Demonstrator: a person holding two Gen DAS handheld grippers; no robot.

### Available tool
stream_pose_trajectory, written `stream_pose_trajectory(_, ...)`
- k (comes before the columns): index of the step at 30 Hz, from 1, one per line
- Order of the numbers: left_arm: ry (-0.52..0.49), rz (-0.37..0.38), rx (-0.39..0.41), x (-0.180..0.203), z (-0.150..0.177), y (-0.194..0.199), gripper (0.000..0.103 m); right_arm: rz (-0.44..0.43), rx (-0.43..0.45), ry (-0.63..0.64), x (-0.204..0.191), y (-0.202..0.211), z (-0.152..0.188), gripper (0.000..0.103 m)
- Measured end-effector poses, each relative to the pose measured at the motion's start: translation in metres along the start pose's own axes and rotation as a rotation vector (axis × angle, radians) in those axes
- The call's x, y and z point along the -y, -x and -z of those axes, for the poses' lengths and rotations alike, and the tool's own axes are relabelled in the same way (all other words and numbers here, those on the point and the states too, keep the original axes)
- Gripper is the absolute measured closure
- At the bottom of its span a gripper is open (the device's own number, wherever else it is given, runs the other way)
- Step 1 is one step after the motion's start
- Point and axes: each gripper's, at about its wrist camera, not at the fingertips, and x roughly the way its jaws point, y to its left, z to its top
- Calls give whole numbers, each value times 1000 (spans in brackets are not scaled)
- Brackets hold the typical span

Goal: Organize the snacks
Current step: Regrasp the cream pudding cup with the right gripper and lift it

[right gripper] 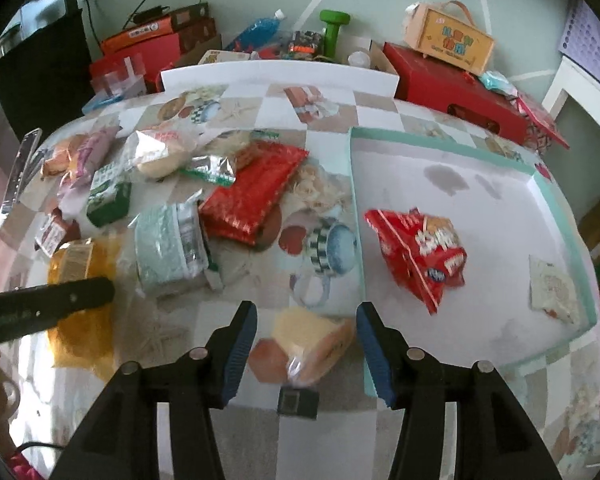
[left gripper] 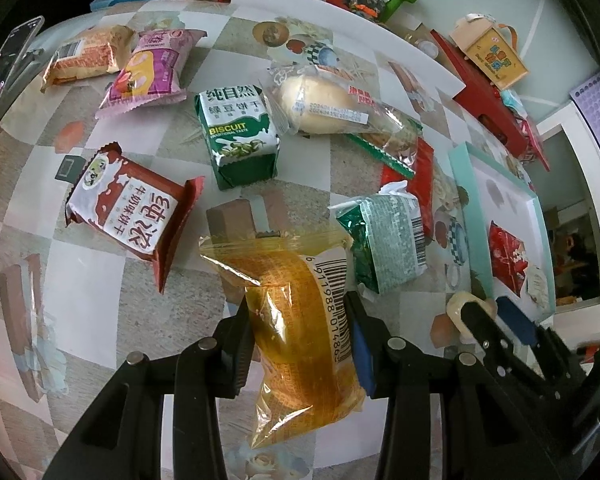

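Observation:
My left gripper [left gripper: 300, 336] is shut on a yellow cake packet [left gripper: 300, 304] with a barcode, lifted over the patterned table. Its black finger and that packet [right gripper: 80, 264] show at the left of the right wrist view. My right gripper [right gripper: 306, 336] is open, pointing down at a pale bread packet [right gripper: 316, 340] that lies between its blue pads [right gripper: 242, 340] without touching them, just left of the tray's rim. The white tray [right gripper: 420, 136] with a teal rim holds a red chip bag [right gripper: 420, 256] and a small white packet [right gripper: 552, 288].
Loose snacks cover the table: a green biscuit pack [left gripper: 240, 132], a red-and-white packet [left gripper: 128, 208], a round bread packet [left gripper: 328, 104], a purple packet [left gripper: 148, 68], a green barcoded pack [left gripper: 384, 240], a flat red packet [right gripper: 252, 192]. Boxes [right gripper: 452, 88] line the back edge.

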Motion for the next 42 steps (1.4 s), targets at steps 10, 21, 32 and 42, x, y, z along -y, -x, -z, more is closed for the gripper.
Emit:
stream_pose_trajectory(10, -9, 13, -7, 6, 2, 0, 59, 31, -61, 22, -10, -18, 9, 47)
stream_pose_trajectory(21, -10, -3, -16, 3, 3, -3, 59, -33, -37, 42, -26, -27, 6, 51)
stream_pose_trajectory(32, -31, -32, -24, 7, 3, -11, 59, -37, -16, 81, -36, -35, 1, 59)
stream_pose_trajectory(42, -69, -34, 22, 17, 1, -4, 60, -71, 33, 69, -36, -23, -4, 63)
